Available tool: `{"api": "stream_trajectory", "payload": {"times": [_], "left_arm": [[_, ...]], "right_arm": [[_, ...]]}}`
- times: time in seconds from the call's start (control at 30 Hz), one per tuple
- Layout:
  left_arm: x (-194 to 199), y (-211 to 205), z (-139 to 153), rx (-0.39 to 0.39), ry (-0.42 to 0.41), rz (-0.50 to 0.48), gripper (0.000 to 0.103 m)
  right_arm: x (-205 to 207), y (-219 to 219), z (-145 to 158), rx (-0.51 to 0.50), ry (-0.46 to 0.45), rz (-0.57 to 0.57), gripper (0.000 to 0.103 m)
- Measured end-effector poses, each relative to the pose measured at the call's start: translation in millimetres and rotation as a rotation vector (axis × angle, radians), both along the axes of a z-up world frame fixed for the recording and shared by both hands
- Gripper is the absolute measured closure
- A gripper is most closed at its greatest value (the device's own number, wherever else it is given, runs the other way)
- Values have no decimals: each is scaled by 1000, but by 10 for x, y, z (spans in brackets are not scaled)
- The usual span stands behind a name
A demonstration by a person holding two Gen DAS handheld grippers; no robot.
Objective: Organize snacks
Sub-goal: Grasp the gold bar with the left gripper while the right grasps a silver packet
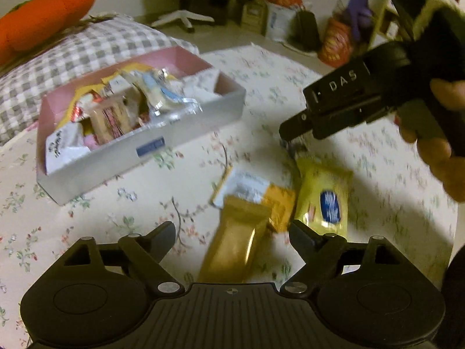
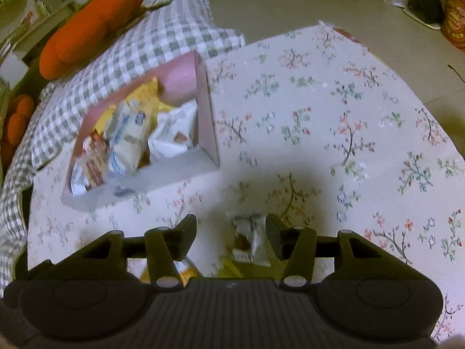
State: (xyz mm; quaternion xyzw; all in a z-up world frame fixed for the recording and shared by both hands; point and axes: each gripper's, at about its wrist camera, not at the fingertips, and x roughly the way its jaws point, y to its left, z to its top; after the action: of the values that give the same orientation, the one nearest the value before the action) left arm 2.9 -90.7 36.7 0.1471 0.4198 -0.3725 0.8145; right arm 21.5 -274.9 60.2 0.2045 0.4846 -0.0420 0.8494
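A box, pink inside (image 1: 145, 148) (image 2: 209, 116), stands on the floral cloth, holding several wrapped snacks. Loose on the cloth lie a gold packet (image 1: 235, 247), a yellow packet with a blue label (image 1: 325, 200) and a white-and-orange packet (image 1: 250, 187). My left gripper (image 1: 232, 234) is open over the gold packet, its fingers clear of it on both sides. My right gripper (image 2: 231, 232) (image 1: 293, 133) is open, a small white packet (image 2: 251, 241) lying between its fingers close to the right one, the left one apart from it. A hand (image 1: 436, 145) holds the right gripper.
A grey checked pillow (image 2: 162, 37) and an orange carrot plush (image 2: 93, 26) lie behind the box. The floral cloth (image 2: 334, 110) stretches bare to the right. Beyond it on the floor are a chair base (image 1: 180, 19) and bags (image 1: 334, 40).
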Motion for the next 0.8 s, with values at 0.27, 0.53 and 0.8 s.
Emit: {"api": "stream_trajectory", "payload": {"times": [0.27,0.53,0.8], "left_arm": [[-15,-43,-146,59,-10,-29,17],[10,-55,-167,65,-2,-34,49],[48,-49,-126,49,19,12,73]], "right_arm": [[11,66,-65,-36,27,35,56],[58,159,-153,-74,61,81,63],[78,236,-190,-111,66,116,78]]}}
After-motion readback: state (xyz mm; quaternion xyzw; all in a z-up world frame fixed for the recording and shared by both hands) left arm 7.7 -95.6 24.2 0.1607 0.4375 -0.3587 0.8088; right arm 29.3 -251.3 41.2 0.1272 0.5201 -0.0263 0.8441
